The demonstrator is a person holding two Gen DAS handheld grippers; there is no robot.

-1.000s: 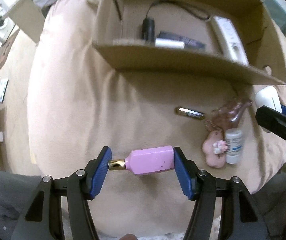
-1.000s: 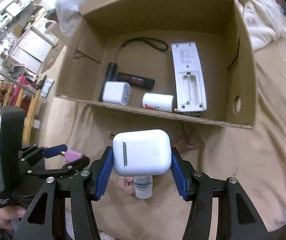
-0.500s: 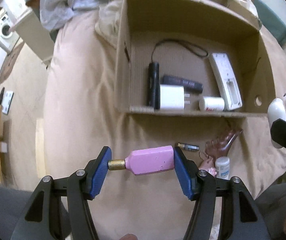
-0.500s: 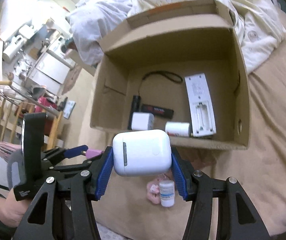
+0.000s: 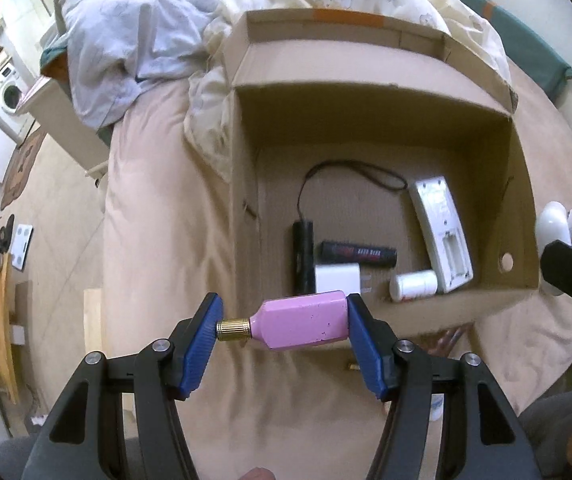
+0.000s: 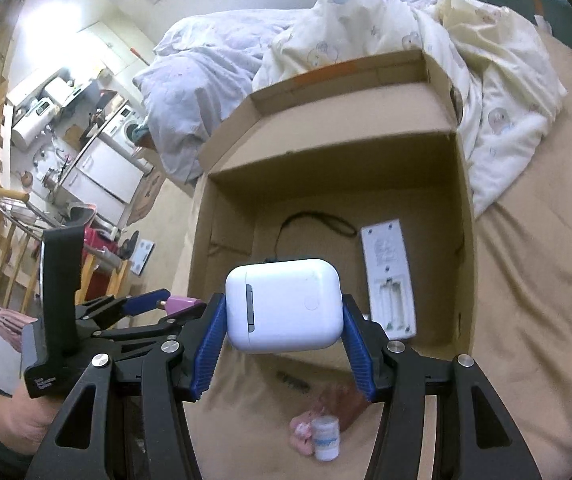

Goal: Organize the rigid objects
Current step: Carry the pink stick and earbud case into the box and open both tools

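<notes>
My left gripper [image 5: 282, 322] is shut on a pink bottle with a gold cap [image 5: 303, 324], held sideways above the beige bed near the front wall of an open cardboard box [image 5: 437, 312]. My right gripper [image 6: 284, 326] is shut on a white earbud case [image 6: 284, 306], raised in front of the same cardboard box [image 6: 463, 240]. Inside the box lie a black flashlight with cord [image 5: 302, 254], a black battery [image 5: 357, 254], a white charger plug [image 5: 337, 278], a small white jar [image 5: 413, 286] and a white remote [image 5: 441, 234]. The left gripper [image 6: 154, 306] also shows in the right wrist view.
On the bed before the box lie a small white bottle [image 6: 325, 438], a pink clip [image 6: 301, 432] and a dark battery [image 6: 291, 380]. Crumpled bedding [image 6: 365, 32] is piled behind the box. A washing machine [image 5: 10, 94] and furniture stand off the bed's left side.
Both grippers have risen with their objects still gripped, and the views have tilted so the box's inside and the bedding behind it show more fully.
</notes>
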